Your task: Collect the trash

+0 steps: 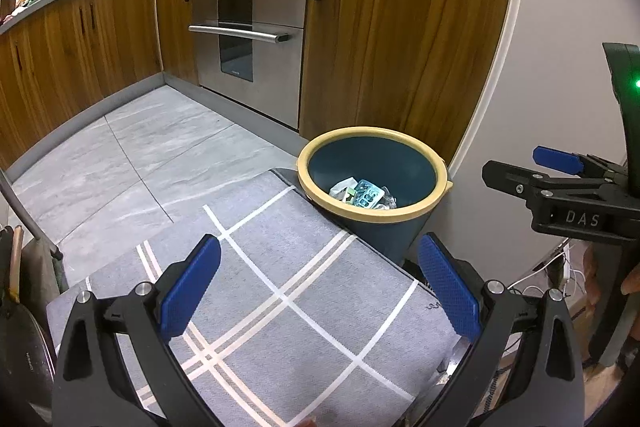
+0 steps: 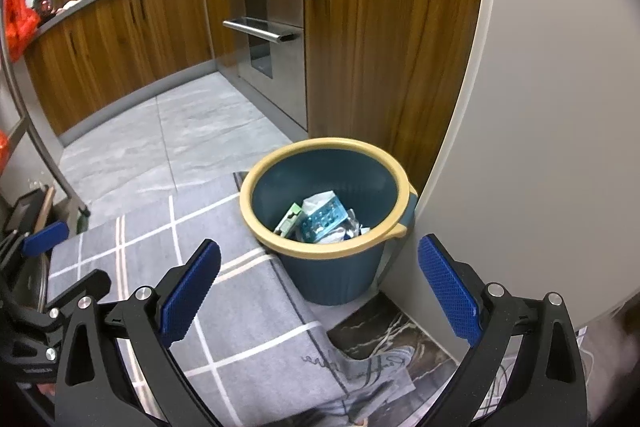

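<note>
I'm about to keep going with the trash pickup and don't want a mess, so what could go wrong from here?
1. The bin stands partly on the edge of the grey checked mat, tight against the wall; a nudge might tip it.
2. Wrappers already lie inside; a careless drop could bounce off the yellow rim.
3. The left gripper and right gripper, both open and empty, are close together and could collide.
</note>
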A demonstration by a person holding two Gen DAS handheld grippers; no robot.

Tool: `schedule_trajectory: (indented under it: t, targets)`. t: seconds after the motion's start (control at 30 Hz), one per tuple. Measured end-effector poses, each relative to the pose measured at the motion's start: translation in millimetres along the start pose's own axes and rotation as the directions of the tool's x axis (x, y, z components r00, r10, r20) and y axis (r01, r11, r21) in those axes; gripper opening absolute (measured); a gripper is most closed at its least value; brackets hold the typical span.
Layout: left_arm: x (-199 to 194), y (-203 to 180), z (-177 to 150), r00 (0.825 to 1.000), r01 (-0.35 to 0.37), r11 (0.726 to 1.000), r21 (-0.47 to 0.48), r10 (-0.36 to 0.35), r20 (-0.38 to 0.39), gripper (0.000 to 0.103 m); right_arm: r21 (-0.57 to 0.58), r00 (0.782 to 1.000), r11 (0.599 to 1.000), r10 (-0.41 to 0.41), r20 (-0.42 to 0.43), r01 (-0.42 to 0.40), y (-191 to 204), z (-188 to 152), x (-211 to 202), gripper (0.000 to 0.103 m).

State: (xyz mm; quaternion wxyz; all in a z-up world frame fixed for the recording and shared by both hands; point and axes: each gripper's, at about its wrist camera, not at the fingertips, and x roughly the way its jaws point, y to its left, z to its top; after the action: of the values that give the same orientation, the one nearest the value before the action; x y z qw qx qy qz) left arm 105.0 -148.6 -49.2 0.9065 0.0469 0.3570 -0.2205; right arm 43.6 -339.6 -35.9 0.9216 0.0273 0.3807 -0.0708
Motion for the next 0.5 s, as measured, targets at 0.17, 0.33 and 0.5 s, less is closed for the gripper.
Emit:
schedule_trajectory:
  t: [0.17, 0.33, 0.5]
  targets:
    - [0.2, 2.2, 0.2, 1.0, 0.002, 1.0, -0.008, -0.002, -0.002, 0.097, -0.003, 1.0, 1.0, -0.001, -0.001, 0.001, 1.3, -0.8, 0.6, 0.098]
    - [1.2, 2.7, 0.1, 1.0, 0.006, 1.0, -0.01, -0.006, -0.007, 0.097, -0.001, 1.0, 1.0, -0.002, -0.003, 0.002, 2.2, -1.0, 0.7, 0.098]
    - [2.0, 1.8, 0.2, 1.0, 0.008, 1.0, -0.01, -0.008, -0.009, 0.097, -0.004, 1.0, 1.0, -0.002, -0.002, 0.002, 1.9, -0.5, 0.8, 0.098]
